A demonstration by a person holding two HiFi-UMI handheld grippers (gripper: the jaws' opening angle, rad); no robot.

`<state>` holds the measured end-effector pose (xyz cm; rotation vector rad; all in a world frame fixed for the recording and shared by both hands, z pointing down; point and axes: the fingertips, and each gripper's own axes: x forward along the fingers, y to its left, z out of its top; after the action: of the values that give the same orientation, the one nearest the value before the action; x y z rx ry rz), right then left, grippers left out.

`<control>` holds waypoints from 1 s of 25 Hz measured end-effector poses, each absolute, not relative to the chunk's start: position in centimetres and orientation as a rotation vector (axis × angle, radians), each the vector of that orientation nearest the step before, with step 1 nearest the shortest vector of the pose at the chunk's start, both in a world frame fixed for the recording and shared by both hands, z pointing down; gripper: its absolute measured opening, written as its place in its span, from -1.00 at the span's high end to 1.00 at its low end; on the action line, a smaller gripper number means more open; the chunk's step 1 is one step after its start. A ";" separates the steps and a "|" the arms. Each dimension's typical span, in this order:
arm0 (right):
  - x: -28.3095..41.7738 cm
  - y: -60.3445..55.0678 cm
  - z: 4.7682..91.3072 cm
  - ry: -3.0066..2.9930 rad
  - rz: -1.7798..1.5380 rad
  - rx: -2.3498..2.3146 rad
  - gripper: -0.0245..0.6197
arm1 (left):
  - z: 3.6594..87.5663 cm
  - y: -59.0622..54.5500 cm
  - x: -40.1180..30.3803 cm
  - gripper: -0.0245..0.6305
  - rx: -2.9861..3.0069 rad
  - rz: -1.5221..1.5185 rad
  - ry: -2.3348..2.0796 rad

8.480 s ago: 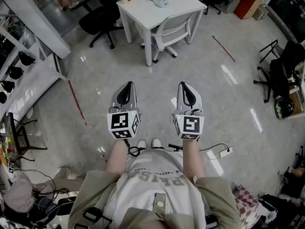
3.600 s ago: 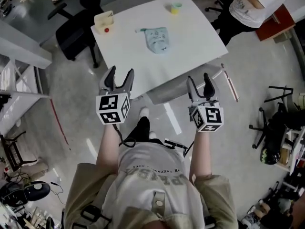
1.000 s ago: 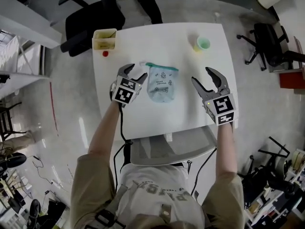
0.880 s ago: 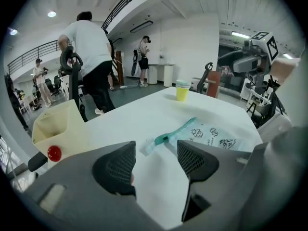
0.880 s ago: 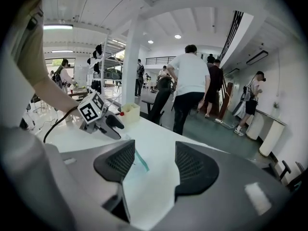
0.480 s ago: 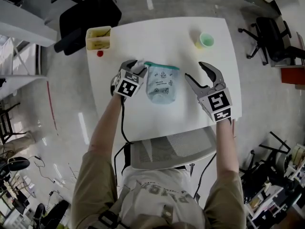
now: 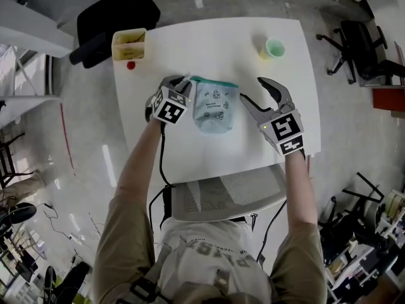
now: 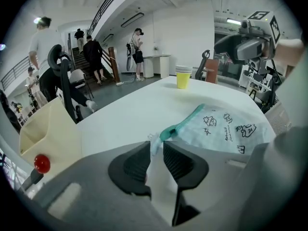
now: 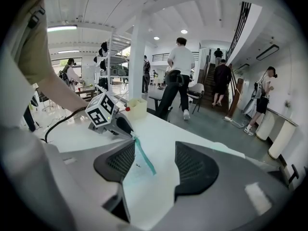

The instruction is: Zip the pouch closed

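A pale blue pouch (image 7: 215, 106) with small black drawings lies flat on the white table (image 7: 209, 37), its teal zipper strip (image 7: 215, 81) along the far edge. My left gripper (image 7: 179, 81) sits at the pouch's far left corner. In the left gripper view that corner (image 8: 155, 141) lies between the fingertips of my left gripper (image 8: 155, 147); the jaws have just been closing, and a narrow gap still shows. My right gripper (image 7: 252, 89) stands open just right of the pouch, with nothing between its jaws. The right gripper view shows the zipper strip (image 9: 144, 160) ahead.
A cream box (image 7: 128, 44) with a red ball (image 7: 130, 65) beside it stands at the table's far left. A yellow and a green cup (image 7: 272, 47) stand at the far right. A grey chair (image 7: 221, 195) is below me. Several people walk in the background.
Both grippers came down and in towards the pouch. The left jaws narrowed around the pouch's far left corner. The right gripper moved closer to the pouch's right side, still open.
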<state>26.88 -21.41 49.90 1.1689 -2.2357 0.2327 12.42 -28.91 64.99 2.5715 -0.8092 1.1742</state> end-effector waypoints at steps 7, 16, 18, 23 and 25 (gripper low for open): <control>26.2 -21.8 51.6 -2.238 0.283 1.086 0.13 | 65.0 -28.8 12.3 0.86 2.590 1.209 -0.805; 25.1 -22.2 52.3 -2.248 0.251 1.001 0.13 | 64.0 -25.7 13.5 0.88 2.696 1.256 -0.590; 24.9 -22.4 52.5 -2.247 0.252 0.986 0.13 | 63.9 -24.6 13.7 0.88 2.730 1.287 -0.516; 23.9 -22.6 53.0 -2.249 0.248 0.940 0.13 | 64.6 -21.7 13.2 0.88 2.810 1.404 -0.369; 23.1 -22.5 53.2 -2.252 0.236 0.902 0.14 | 64.8 -20.5 12.9 0.88 2.817 1.403 -0.323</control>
<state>23.12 -22.54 53.22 0.9023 -2.2524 0.2362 12.95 -20.48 64.82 2.8175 -0.3235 1.4032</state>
